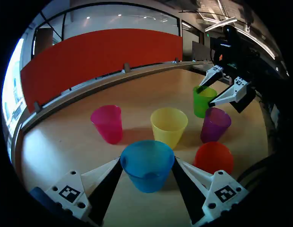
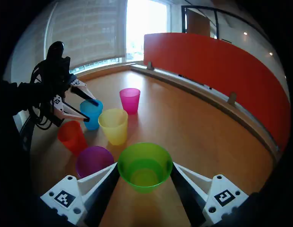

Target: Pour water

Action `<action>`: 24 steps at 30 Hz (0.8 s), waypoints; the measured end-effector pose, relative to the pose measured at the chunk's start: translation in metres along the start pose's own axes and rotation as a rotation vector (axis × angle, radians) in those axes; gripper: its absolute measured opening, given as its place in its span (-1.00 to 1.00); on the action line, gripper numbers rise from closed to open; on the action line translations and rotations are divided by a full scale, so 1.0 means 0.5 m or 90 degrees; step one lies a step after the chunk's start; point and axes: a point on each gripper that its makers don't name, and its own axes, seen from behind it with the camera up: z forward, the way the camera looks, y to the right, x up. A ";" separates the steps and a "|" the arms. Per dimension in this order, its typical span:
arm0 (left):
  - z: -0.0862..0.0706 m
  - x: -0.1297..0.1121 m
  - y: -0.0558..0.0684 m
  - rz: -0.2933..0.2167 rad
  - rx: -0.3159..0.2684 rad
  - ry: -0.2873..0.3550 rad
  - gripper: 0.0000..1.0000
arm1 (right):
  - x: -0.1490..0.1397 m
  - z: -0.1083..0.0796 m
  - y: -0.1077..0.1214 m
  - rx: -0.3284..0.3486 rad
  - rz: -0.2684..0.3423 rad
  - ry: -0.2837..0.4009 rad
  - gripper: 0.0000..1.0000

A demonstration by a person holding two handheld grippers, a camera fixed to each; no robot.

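Six translucent plastic cups, one of each colour, stood on the wooden tabletop (image 1: 70,159). The left hand-held gripper (image 1: 146,162), held low and level, pinched the blue plastic cup (image 1: 147,170) between both fingers. Just beyond it stood the pink cup (image 1: 108,123), yellow cup (image 1: 169,125), purple cup (image 1: 214,123) and red cup (image 1: 213,157). The right hand-held gripper (image 2: 144,166) pinched the green plastic cup (image 2: 144,172) the same way.

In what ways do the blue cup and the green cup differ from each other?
Colour: the blue cup against the green cup. Grip: the left tongs hold the blue cup, the right tongs hold the green cup. Neighbours: the blue cup stands beside the red cup, the green cup beside the purple cup. Both are upright, tapered, translucent and on the wooden table.
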 end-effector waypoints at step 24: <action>-0.005 -0.021 0.003 0.018 0.004 -0.019 0.74 | -0.044 0.011 -0.010 0.008 0.004 -0.027 0.84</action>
